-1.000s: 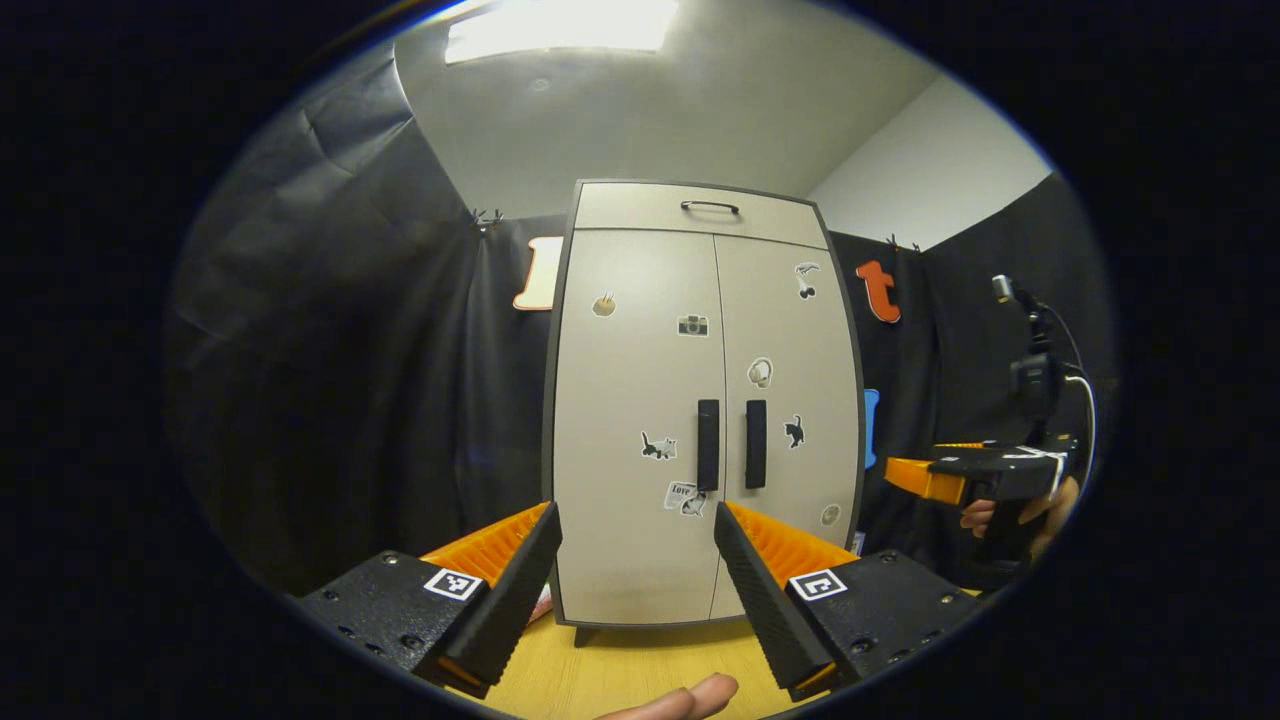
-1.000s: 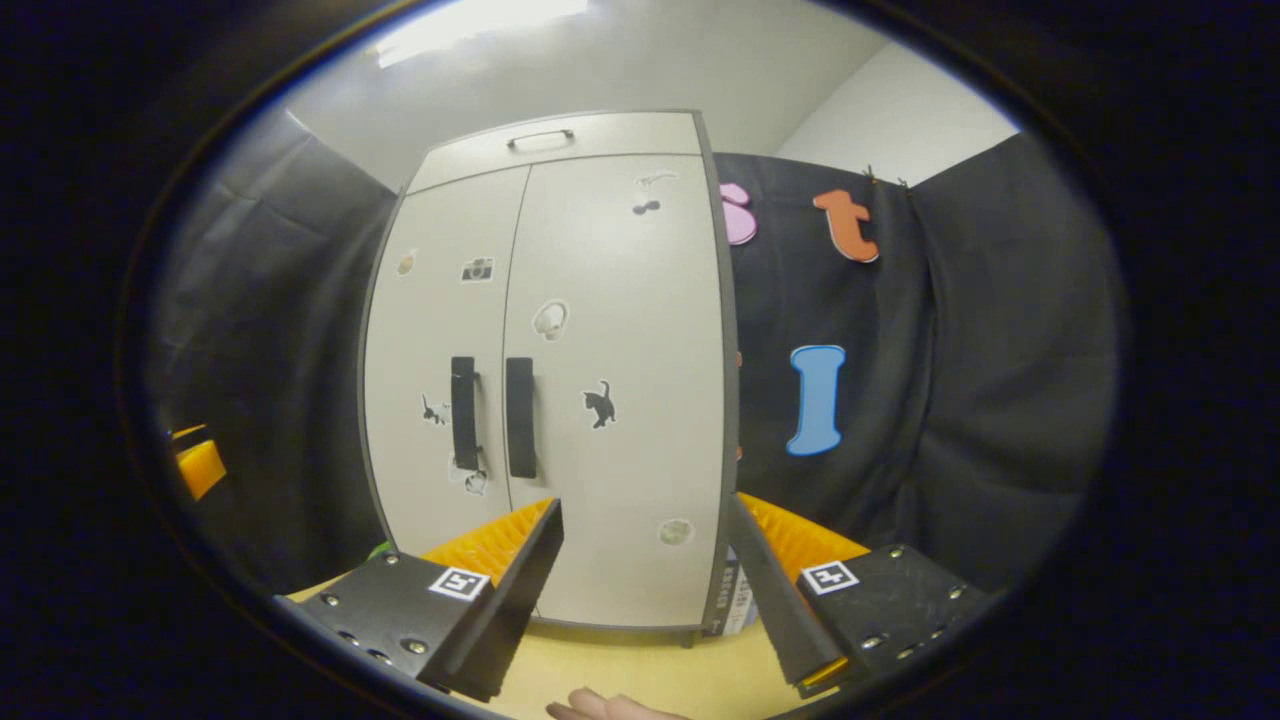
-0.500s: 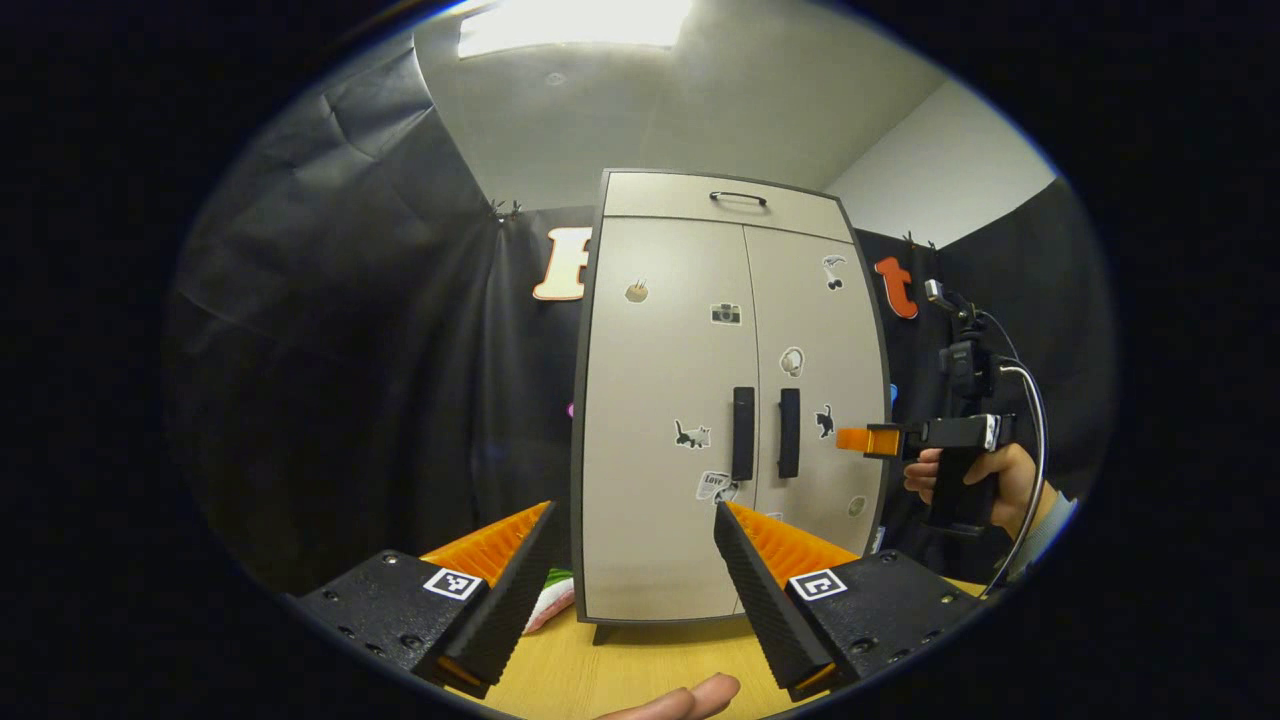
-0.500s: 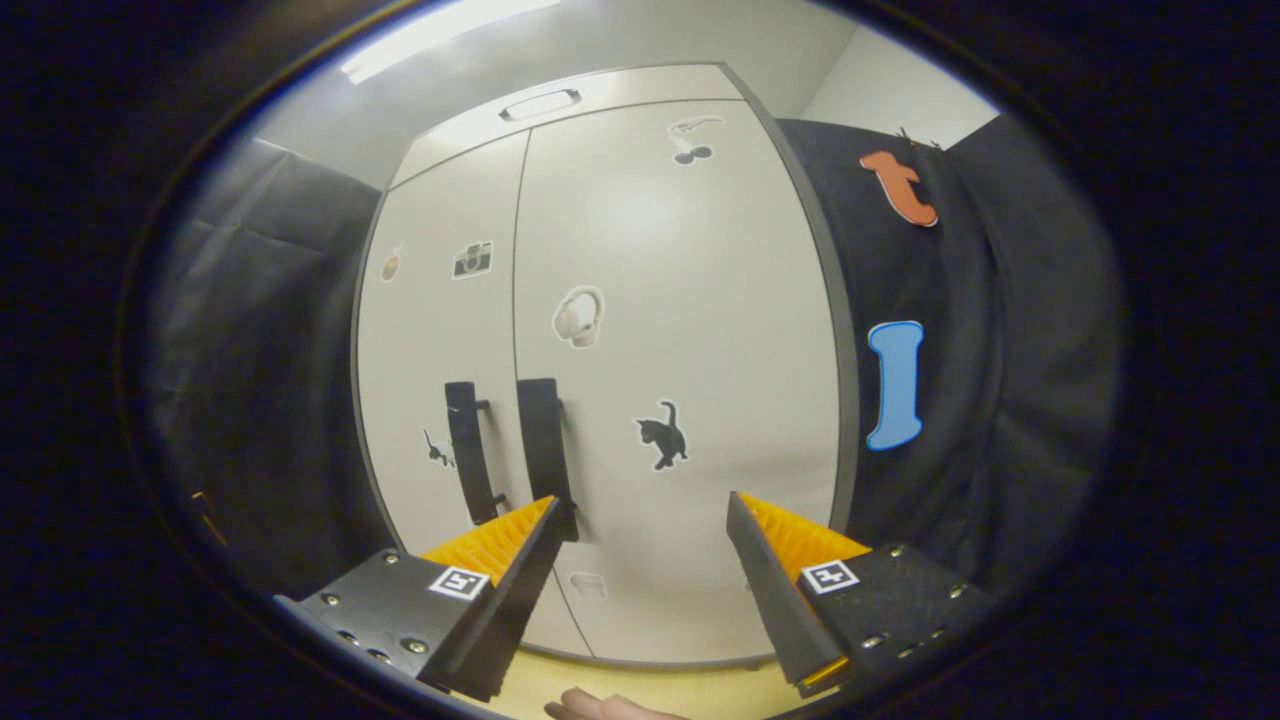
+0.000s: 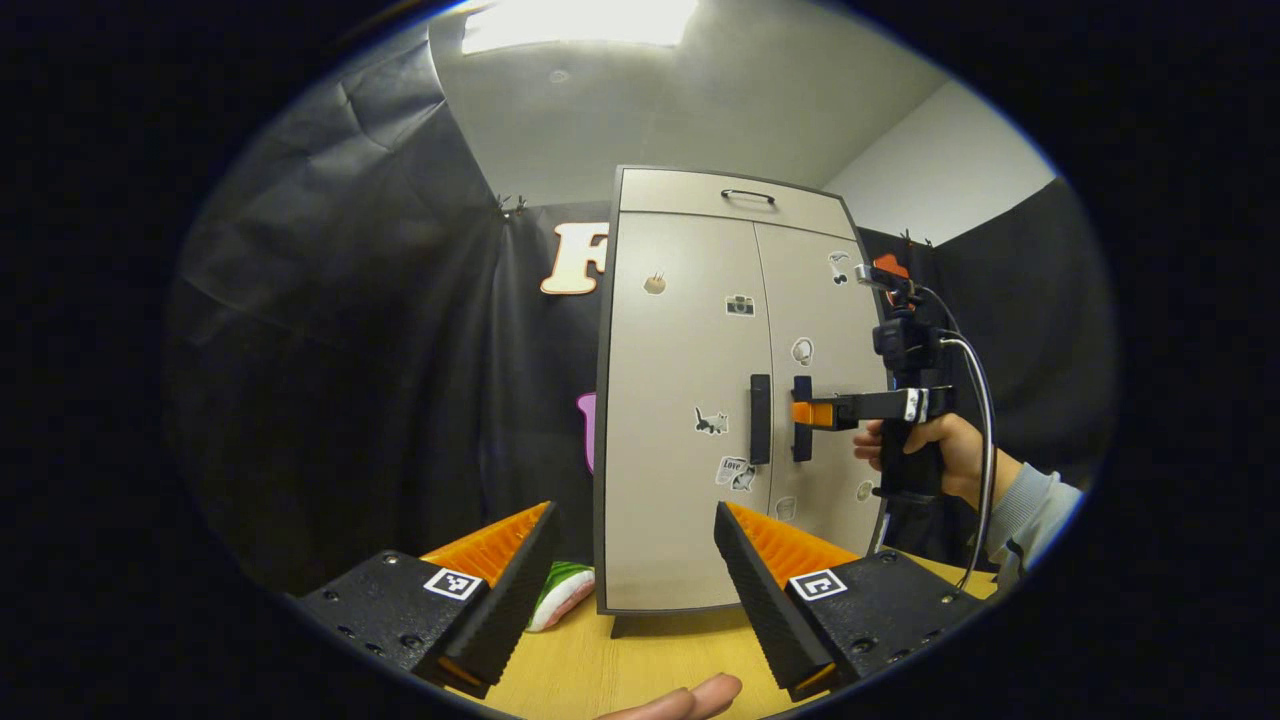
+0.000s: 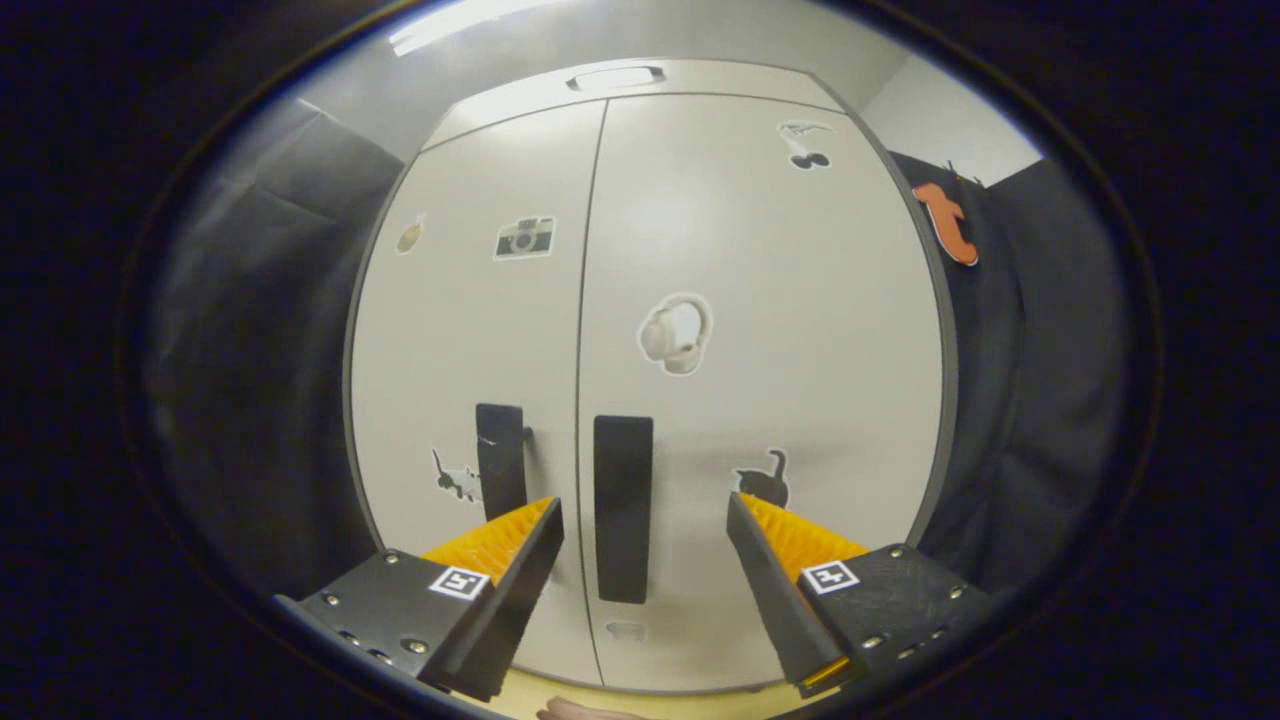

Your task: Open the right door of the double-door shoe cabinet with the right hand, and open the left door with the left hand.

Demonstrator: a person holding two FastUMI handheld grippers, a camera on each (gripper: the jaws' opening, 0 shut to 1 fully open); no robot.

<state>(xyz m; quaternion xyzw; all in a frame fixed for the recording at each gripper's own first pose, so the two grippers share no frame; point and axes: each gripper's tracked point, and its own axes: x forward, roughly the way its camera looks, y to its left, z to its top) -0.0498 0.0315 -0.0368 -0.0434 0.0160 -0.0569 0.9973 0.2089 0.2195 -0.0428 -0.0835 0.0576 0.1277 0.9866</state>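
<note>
The beige double-door shoe cabinet [image 5: 690,440] stands on the wooden table with both doors closed. Two black vertical handles flank the centre seam: the left door handle [image 5: 760,418] and the right door handle [image 5: 802,432]. In the left gripper view my left gripper [image 5: 635,560] is open and well short of the cabinet, low in front of the left door. My right gripper [image 5: 798,413], held by a hand [image 5: 925,445], has its tips at the right handle. In the right gripper view the right gripper [image 6: 645,540] is open, and the right door handle [image 6: 622,508] stands in the gap between its fingers, with the left door handle [image 6: 500,460] beside it.
A drawer with a thin handle [image 5: 748,195] tops the cabinet. A green, white and pink object [image 5: 560,592] lies on the table [image 5: 620,670] by the cabinet's left foot. A fingertip [image 5: 690,697] shows at the bottom edge. Black cloth hangs behind and on both sides.
My right gripper has moved forward and left up to the right door handle, which now sits between its fingers. The left gripper's view has swung left. Both doors stay closed.
</note>
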